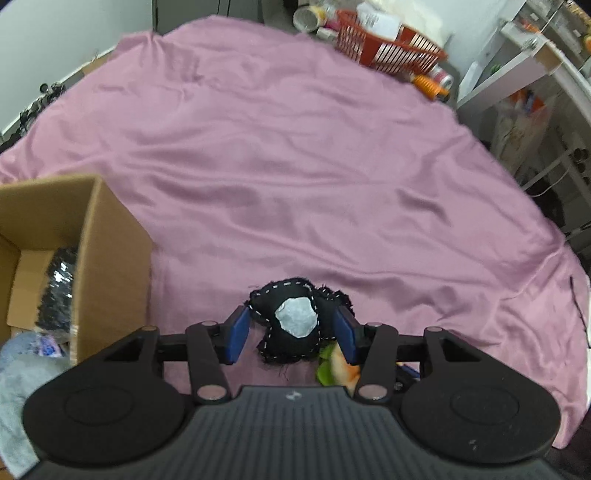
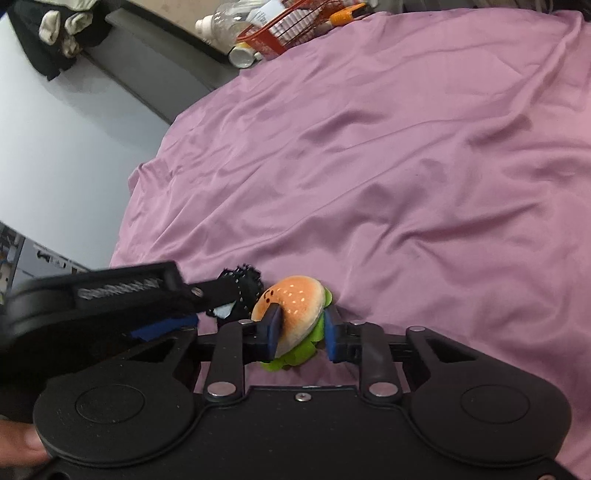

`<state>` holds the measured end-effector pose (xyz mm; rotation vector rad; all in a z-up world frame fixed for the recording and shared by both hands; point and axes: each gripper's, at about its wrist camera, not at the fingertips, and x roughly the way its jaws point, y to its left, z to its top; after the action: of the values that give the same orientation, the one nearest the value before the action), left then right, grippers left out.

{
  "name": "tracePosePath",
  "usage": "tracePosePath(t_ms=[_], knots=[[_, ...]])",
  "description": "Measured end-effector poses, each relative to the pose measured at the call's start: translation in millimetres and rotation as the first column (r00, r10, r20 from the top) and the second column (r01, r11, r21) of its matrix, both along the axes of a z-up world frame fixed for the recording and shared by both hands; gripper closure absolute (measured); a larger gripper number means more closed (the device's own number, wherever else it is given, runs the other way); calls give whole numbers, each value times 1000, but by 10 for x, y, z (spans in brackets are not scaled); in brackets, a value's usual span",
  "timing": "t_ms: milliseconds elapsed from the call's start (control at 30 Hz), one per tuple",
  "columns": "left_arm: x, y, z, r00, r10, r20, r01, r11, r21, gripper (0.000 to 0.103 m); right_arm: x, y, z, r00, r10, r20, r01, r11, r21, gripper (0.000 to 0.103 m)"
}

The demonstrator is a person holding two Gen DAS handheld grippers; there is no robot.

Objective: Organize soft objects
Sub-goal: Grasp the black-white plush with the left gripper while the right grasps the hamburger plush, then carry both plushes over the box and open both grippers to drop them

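Two plush toys: left gripper (image 1: 291, 328) brackets one black toy (image 1: 295, 321), unclamped; right gripper (image 2: 301, 328) pinches one burger plush (image 2: 295, 310)

Smooth satiny sheet (image 1: 295, 166), plush burger (image 2: 295, 306), matt cardboard box (image 1: 110, 251).

**Item count, both wrist views**

Soft toys on the sheet: 2. One black stitched plush (image 1: 291, 325) with a white patch, one burger plush (image 2: 291, 306).

Grippers: 2. The left gripper (image 1: 291, 334) has 2 blue pads, the right gripper (image 2: 301, 330) also 2.

Cardboard boxes: 1 (image 1: 107, 258), open. Inside it: 1 dark sequinned item (image 1: 59, 284) and 1 light blue fabric item (image 1: 18, 373); anything more in there is hidden.

Pink sheets: 1 (image 1: 314, 166).

Orange baskets: 1 (image 1: 388, 44). The clutter around it is too blurred to count; at least 1 clear bottle (image 2: 225, 20).
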<state>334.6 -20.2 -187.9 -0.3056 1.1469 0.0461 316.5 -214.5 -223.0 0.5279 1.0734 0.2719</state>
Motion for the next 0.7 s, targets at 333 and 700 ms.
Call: tracePosePath(t_ms=[333,700], knots=[[72,-67,-219,999,50,1,-50,999,-11,68,25,-234,-39,998,-59,12,59,998,12,81],[-246,-131,276,993,63,105,-65,998,18,82,-95,-252,206,995,-74,71,73,997,22,82]])
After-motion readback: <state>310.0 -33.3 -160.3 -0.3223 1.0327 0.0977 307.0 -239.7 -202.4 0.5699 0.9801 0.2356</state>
